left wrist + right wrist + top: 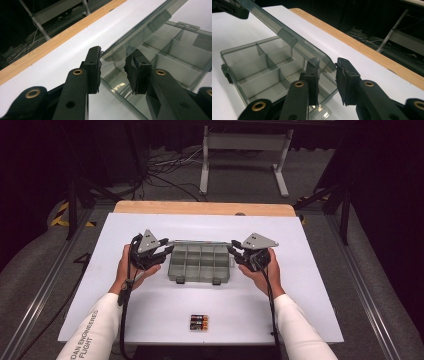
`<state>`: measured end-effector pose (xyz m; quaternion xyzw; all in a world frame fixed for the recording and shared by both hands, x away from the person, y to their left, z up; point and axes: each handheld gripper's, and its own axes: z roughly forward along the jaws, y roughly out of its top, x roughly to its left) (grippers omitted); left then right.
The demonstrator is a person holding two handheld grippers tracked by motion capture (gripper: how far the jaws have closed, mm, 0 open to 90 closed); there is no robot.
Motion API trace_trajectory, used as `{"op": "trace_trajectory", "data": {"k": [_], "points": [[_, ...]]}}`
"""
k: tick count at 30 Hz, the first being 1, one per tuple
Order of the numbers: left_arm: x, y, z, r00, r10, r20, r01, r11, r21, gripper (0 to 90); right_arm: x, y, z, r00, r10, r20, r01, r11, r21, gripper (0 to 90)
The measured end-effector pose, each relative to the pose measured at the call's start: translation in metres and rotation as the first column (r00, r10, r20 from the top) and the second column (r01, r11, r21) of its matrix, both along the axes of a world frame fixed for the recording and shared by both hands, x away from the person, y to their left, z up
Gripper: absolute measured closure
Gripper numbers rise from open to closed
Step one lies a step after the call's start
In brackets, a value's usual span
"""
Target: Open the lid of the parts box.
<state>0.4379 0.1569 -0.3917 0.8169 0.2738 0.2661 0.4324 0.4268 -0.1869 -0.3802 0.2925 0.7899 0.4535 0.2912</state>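
A clear grey compartment box (200,263) sits at the centre of the white table (310,285), its lid (200,241) raised upright along the 12 o'clock edge. Your left gripper (167,251) brackets the lid's 9 o'clock end, jaws apart. Your right gripper (234,249) brackets the 3 o'clock end, likewise parted. Batteries (198,322) lie at 6 o'clock, well apart.

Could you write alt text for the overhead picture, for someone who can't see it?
Seen from above, a person's two hands hold the left tongs and the right tongs at either end of the raised clear lid of an empty compartment box on a white table. A small pack of batteries lies near the front edge.
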Motion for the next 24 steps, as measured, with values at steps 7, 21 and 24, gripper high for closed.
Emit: {"op": "trace_trajectory", "data": {"k": [7, 21, 24], "points": [[0.010, -0.001, -0.002, 0.9999, 0.014, -0.008, -0.014, 0.9999, -0.005, 67.2, 0.008, 0.002, 0.001, 1.0000, -0.005, 0.008, 0.005, 1.000, 0.001, 72.6], [0.031, -0.004, -0.006, 0.9979, 0.052, -0.038, -0.053, 0.9977, -0.042, 72.2, 0.033, -0.005, -0.007, 0.9994, -0.022, -0.026, 0.024, 0.996, 0.088, 75.9], [0.034, -0.003, -0.009, 0.9973, 0.051, -0.053, -0.054, 0.9972, -0.053, 74.3, 0.035, -0.004, -0.008, 0.9993, -0.023, -0.030, 0.026, 0.996, 0.083, 75.8]]}}
